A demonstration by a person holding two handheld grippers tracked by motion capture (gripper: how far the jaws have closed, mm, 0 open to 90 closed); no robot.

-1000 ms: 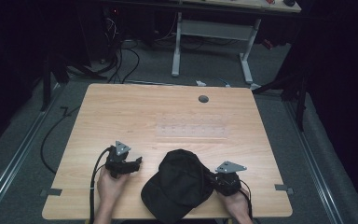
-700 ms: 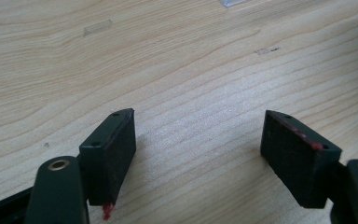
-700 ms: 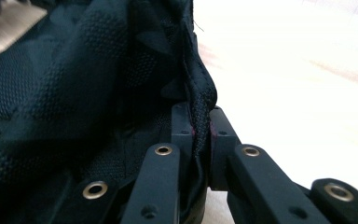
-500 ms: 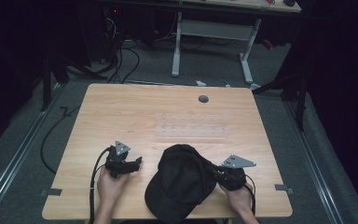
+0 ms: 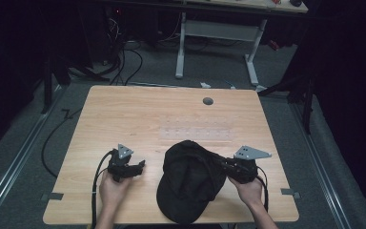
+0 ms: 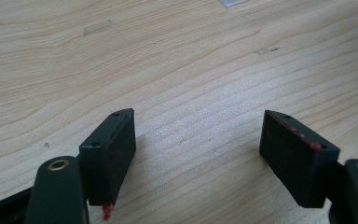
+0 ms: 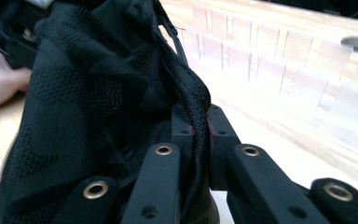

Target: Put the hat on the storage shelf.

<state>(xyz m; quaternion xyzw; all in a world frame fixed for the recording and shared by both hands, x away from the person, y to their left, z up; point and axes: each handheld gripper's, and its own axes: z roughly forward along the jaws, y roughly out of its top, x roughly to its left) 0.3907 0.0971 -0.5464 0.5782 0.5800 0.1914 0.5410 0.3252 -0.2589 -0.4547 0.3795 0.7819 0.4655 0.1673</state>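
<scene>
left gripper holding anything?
No: left gripper fingers stand apart over the bare table, nothing between them.

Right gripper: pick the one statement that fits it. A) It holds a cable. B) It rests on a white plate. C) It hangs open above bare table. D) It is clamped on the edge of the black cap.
D: in the right gripper view the right gripper has its jaws pressed together on a fold of the black cap, and the high view shows it at the cap's right edge.
</scene>
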